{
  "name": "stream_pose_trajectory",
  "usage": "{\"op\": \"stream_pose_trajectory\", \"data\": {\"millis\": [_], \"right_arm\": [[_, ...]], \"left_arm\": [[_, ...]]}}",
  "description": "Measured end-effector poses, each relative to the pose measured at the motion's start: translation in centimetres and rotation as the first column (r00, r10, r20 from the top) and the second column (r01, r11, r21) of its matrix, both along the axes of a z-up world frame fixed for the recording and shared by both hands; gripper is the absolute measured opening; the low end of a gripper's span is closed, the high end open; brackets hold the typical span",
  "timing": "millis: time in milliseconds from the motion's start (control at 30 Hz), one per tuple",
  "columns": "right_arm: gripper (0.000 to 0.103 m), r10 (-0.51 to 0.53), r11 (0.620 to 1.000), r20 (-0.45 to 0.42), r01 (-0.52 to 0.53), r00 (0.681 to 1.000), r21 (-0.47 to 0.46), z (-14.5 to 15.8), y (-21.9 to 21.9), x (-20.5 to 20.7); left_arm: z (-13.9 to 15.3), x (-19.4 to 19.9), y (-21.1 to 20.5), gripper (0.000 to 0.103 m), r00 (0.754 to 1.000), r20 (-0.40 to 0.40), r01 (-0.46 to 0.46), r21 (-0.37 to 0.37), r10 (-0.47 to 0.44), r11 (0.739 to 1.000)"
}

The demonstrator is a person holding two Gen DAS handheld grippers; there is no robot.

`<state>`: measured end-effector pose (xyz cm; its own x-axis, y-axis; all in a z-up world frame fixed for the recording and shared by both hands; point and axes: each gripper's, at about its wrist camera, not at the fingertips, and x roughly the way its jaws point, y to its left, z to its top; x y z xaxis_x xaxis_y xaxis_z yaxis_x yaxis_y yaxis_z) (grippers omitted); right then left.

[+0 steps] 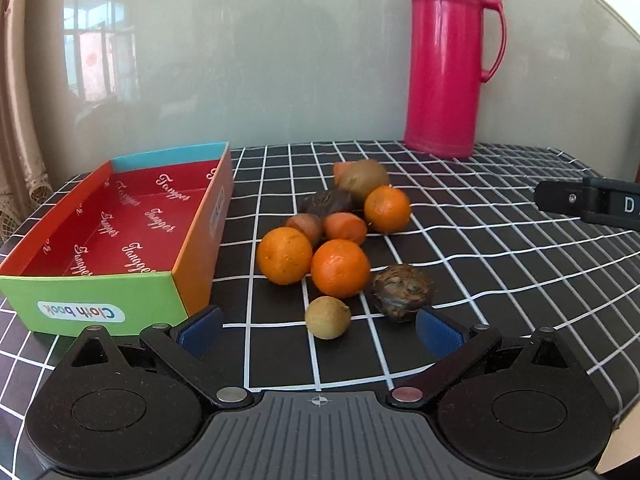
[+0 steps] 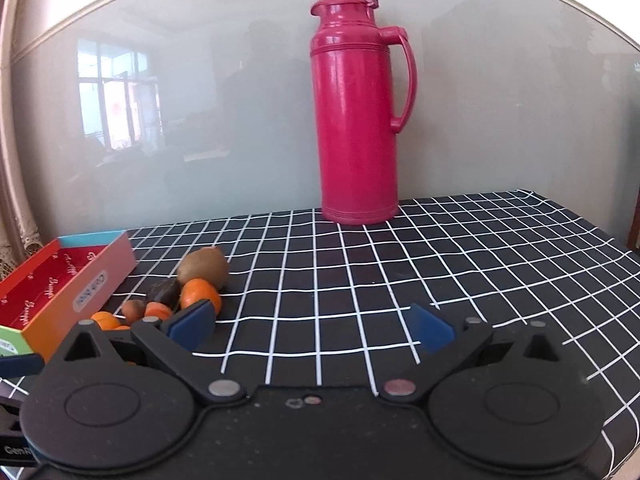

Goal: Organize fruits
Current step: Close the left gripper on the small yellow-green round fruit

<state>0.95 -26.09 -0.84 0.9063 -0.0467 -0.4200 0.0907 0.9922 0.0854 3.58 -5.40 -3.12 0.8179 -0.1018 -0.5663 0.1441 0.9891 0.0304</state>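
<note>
A heap of fruit lies on the black checked tablecloth: three oranges, a kiwi, carrot-like orange pieces, two dark wrinkled fruits and a small tan round fruit. An open, empty coloured box stands left of the heap. My left gripper is open, its jaws straddling the tan fruit without touching it. My right gripper is open and empty over the cloth, right of the heap; it also shows at the right edge of the left wrist view.
A tall pink thermos stands at the back of the table against the glossy wall; it also shows in the right wrist view. The table's right edge drops off. A curtain hangs at the far left.
</note>
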Motion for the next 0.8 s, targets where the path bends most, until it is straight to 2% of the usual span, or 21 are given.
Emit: {"op": "stream_pose_trajectory", "data": {"millis": [100, 133, 167, 200, 333, 400, 467, 500, 567, 600, 800], "right_arm": [[0.103, -0.017, 1.000, -0.010, 0.016, 1.000, -0.016, -0.2, -0.1, 0.6], [0.103, -0.024, 1.000, -0.011, 0.023, 1.000, -0.020, -0.2, -0.1, 0.9], [0.103, -0.031, 0.999, -0.014, 0.031, 0.999, -0.022, -0.2, -0.2, 1.1], [0.103, -0.036, 0.999, -0.016, 0.036, 0.999, -0.023, -0.3, -0.4, 1.4], [0.103, -0.043, 0.999, -0.026, 0.043, 0.999, -0.007, -0.5, -0.8, 2.0], [0.103, -0.044, 0.999, -0.029, 0.044, 0.999, -0.004, -0.6, -0.8, 2.2], [0.103, -0.042, 0.999, -0.035, 0.042, 0.999, 0.002, -0.7, -0.7, 2.5], [0.103, -0.040, 0.999, -0.036, 0.040, 0.999, 0.003, -0.7, -0.6, 2.5], [0.103, -0.034, 0.999, -0.033, 0.034, 0.999, 0.000, -0.8, -0.5, 2.6], [0.103, -0.031, 1.000, -0.033, 0.031, 0.999, -0.004, -0.8, -0.4, 2.5], [0.103, -0.030, 0.999, -0.039, 0.029, 0.999, -0.016, -0.9, -0.3, 2.3]], "left_arm": [[-0.3, 0.7, -0.3, 0.102, 1.000, -0.009, -0.006, 0.017, 0.006, 1.000], [-0.4, 0.8, -0.3, 0.093, 1.000, -0.011, -0.002, 0.011, 0.002, 1.000], [-0.5, 1.0, -0.3, 0.075, 1.000, -0.018, 0.000, 0.007, 0.000, 1.000], [-0.6, 1.3, -0.3, 0.069, 1.000, -0.026, 0.000, 0.003, 0.000, 1.000], [-1.0, 2.2, -0.2, 0.066, 0.999, -0.044, -0.006, -0.007, 0.006, 1.000], [-1.1, 2.4, -0.3, 0.058, 0.999, -0.043, -0.008, -0.001, 0.008, 1.000], [-1.0, 2.5, -0.5, 0.045, 0.999, -0.040, 0.004, 0.003, -0.004, 1.000], [-1.0, 2.4, -0.6, 0.043, 0.999, -0.037, 0.009, 0.006, -0.009, 1.000], [-1.0, 2.1, -0.8, 0.030, 0.999, -0.033, 0.024, 0.010, -0.024, 1.000], [-1.0, 2.0, -0.9, 0.027, 0.999, -0.032, 0.030, 0.010, -0.030, 1.000], [-0.7, 1.3, -0.1, 0.027, 0.999, -0.021, 0.039, -0.008, -0.039, 0.999]]}}
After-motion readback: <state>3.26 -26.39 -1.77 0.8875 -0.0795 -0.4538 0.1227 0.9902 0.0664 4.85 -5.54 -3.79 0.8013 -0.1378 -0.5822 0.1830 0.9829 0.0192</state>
